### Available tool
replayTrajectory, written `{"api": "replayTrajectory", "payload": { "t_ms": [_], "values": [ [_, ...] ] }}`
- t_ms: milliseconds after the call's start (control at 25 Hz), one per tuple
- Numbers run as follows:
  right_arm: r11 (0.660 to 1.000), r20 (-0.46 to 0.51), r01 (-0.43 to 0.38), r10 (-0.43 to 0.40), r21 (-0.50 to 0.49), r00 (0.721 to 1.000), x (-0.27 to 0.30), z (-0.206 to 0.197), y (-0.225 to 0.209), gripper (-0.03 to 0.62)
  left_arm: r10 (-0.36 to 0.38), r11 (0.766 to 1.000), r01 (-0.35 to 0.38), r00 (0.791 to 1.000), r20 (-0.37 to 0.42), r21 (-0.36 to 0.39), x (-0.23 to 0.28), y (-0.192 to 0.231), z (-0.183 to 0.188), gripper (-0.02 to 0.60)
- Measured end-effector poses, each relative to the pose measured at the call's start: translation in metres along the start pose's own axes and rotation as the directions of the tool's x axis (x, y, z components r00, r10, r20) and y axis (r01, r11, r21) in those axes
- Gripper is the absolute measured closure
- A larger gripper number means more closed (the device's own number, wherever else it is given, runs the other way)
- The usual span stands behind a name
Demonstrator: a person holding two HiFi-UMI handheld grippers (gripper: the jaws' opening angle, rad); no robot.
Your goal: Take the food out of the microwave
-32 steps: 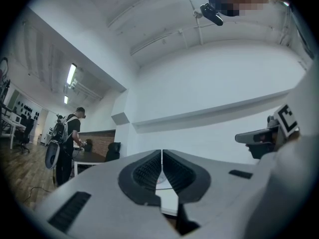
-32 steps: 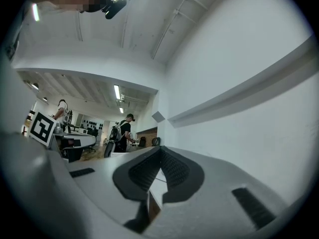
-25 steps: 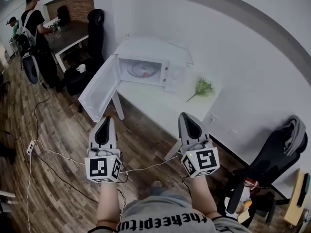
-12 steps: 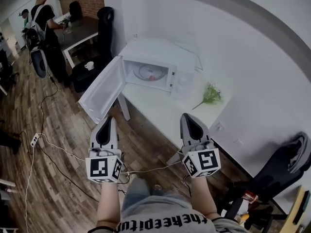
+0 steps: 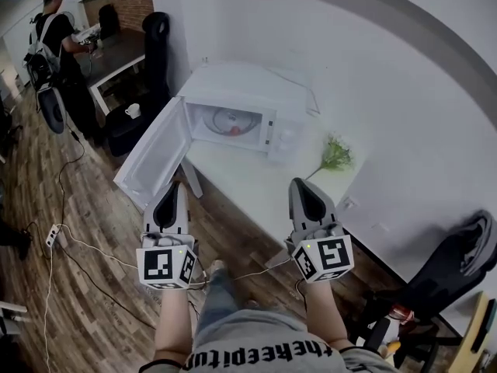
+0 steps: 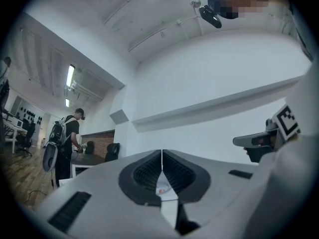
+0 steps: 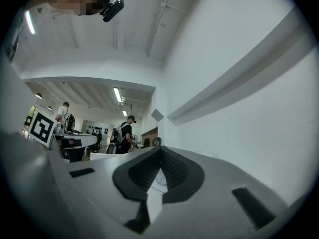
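Food (image 5: 234, 130) barely legible — just a red speck on the round plate (image 5: 225, 120) inside the microwave (image 5: 241, 115), too small to name. Also glimpsed as a red dot through the slit under the tips of the left gripper (image 6: 162, 152) in its own view. Left gripper pinched together, tips meeting, nothing between; right gripper (image 7: 160, 148) likewise closed and empty. Both held on the near side, well apart from the oven. Arms cut off at the bottom edge of the head view.

Microwave door (image 5: 151, 165) standing wide open toward the near left. White table (image 5: 248, 181) against a white wall, bearing the microwave and, to its right, a green sprig (image 5: 334, 155). Wood-plank floor (image 5: 85, 208) with trailing cables (image 5: 78, 243). Far left: a person (image 5: 58, 45) with a backpack at a dark table (image 5: 116, 53), black chair (image 5: 154, 49) beside it, white cup (image 5: 133, 110) on something dark. Another black chair (image 5: 450, 259) at the right — partly out of frame.
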State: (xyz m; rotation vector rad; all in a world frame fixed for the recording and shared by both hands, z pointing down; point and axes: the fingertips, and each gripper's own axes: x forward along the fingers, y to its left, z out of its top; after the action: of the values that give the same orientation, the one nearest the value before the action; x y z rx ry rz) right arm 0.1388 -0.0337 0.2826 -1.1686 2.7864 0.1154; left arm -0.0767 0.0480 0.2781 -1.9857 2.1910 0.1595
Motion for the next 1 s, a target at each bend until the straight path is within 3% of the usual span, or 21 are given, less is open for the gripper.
{"api": "replayTrajectory", "payload": {
  "t_ms": [480, 1000],
  "values": [
    [0.999, -0.003, 0.046, -0.046, -0.002, 0.999, 0.088, -0.010, -0.020, 0.591, -0.077, 0.997, 0.077, 0.996, -0.034, -0.018, 0.095, 0.028, -0.018, 0.571],
    [0.994, -0.057, 0.106, -0.106, 0.001, 0.993, 0.163, -0.042, -0.031, 0.591, -0.195, 0.980, 0.191, 0.978, -0.080, -0.049, 0.177, 0.052, -0.067, 0.571]
  ]
}}
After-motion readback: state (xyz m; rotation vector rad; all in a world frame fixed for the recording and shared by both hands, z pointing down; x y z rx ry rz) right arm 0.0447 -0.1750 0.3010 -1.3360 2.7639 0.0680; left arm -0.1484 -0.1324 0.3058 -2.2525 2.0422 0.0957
